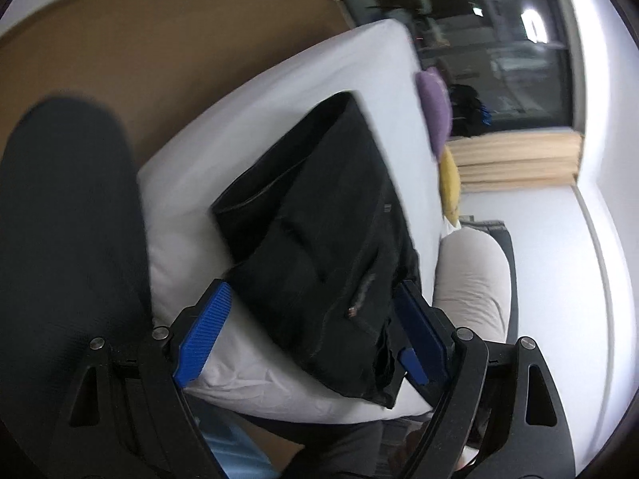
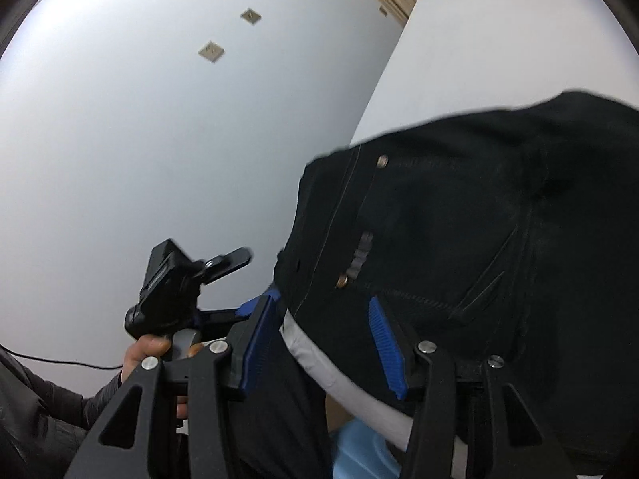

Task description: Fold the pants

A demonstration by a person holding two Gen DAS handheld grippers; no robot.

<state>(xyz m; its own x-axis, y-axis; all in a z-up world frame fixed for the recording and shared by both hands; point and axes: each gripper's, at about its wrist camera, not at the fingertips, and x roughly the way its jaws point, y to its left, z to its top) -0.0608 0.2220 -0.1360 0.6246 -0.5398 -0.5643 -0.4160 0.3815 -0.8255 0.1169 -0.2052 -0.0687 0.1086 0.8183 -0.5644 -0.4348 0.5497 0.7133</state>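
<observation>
The black pants (image 1: pixel 319 231) lie folded into a compact bundle on a white mattress (image 1: pixel 279 92), waistband end near the near edge. My left gripper (image 1: pixel 315 331) is open, its blue pads (image 1: pixel 203 331) on either side of the bundle's near end, not closed on it. In the right wrist view the pants (image 2: pixel 459 239) show rivets and a belt loop. My right gripper (image 2: pixel 319 343) is open, blue pads (image 2: pixel 385 347) spread at the pants' near edge over the mattress (image 2: pixel 499 40) rim. The left gripper's body (image 2: pixel 171 287) and the hand holding it show at the lower left.
A purple cushion (image 1: pixel 435 111) and a yellow one (image 1: pixel 449 183) lie at the mattress's far side. A beige pillow (image 1: pixel 475 275) sits to the right. A dark window (image 1: pixel 479 40), wooden trim and white wall (image 2: pixel 159 139) surround. A light blue object (image 2: pixel 359 455) is below the mattress edge.
</observation>
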